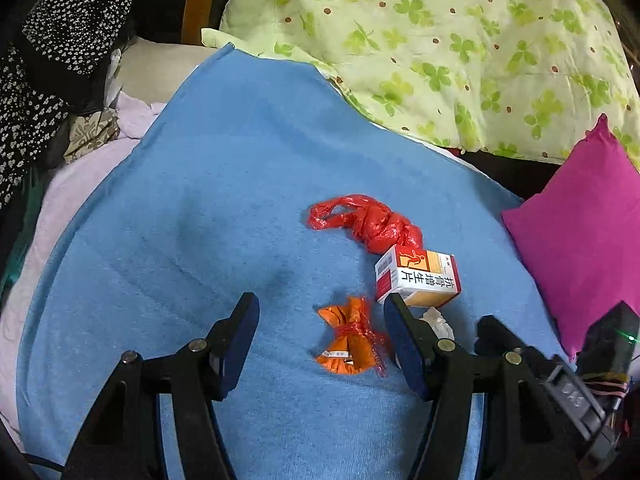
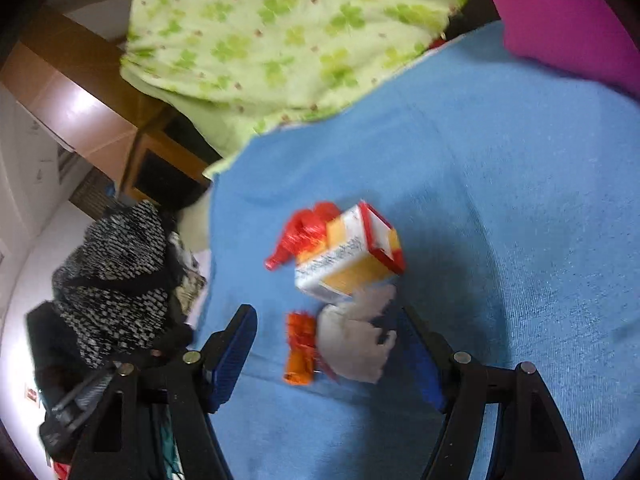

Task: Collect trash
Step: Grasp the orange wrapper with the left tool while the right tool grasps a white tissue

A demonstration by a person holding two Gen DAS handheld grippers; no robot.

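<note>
Both grippers' fingers spread wide over the trash on the blue blanket point(image 1: 224, 184).

Left gripper point(image 1: 322, 312) holds nothing and brackets the orange wrapper point(image 1: 346, 338), apparently lined up to pinch it. Right gripper point(image 2: 328, 330), also empty, straddles a white tissue wad point(image 2: 354, 344); just beyond lie the medicine box point(image 1: 418, 278) and red plastic bag point(image 1: 370, 220), clustered together.

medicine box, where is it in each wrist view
Left wrist: medicine box right of centre, just beyond the right finger, touching the red plastic bag.
Right wrist: box at centre, blurred, above the white tissue.
Shared landmark: the small orange packet.
</note>
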